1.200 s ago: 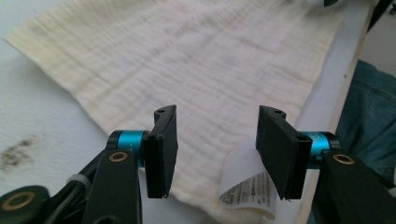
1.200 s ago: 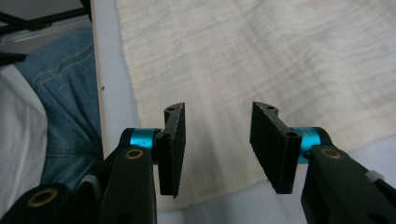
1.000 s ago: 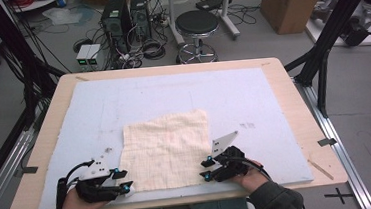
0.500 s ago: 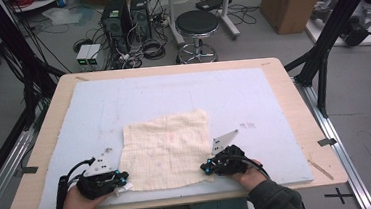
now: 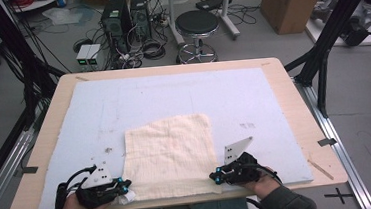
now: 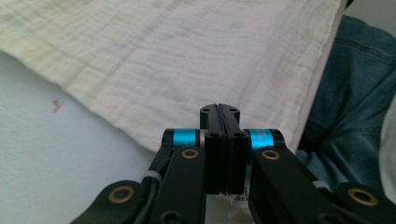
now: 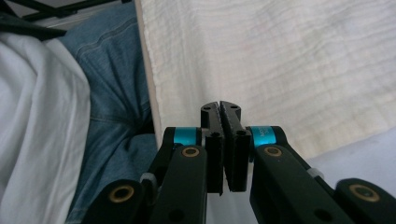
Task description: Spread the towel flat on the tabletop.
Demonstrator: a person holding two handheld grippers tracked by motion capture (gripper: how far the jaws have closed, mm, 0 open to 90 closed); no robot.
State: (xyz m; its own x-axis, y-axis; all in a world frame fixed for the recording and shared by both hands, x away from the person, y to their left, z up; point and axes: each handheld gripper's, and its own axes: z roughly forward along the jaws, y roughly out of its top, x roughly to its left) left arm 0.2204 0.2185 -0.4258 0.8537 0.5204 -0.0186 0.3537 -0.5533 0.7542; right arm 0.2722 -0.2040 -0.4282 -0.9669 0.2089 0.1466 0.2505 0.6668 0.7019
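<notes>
My left gripper [image 5: 122, 186] has its fingers pressed together on the near left corner of the cream cloth [image 5: 170, 153], which spreads away ahead of them on the pale mat [image 5: 173, 95] covering the tabletop [image 5: 302, 120]. My right gripper [image 5: 215, 176] pinches the near right corner likewise, fingers closed with the cloth edge between them.

Even, bright, soft overhead light, faint shadows; high view slightly soft, gripper views blurred up close.

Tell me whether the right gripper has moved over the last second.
Yes. The right gripper has slid a little leftward along the table's near edge, closing on the cloth's near right corner; the cloth lies as before.
</notes>
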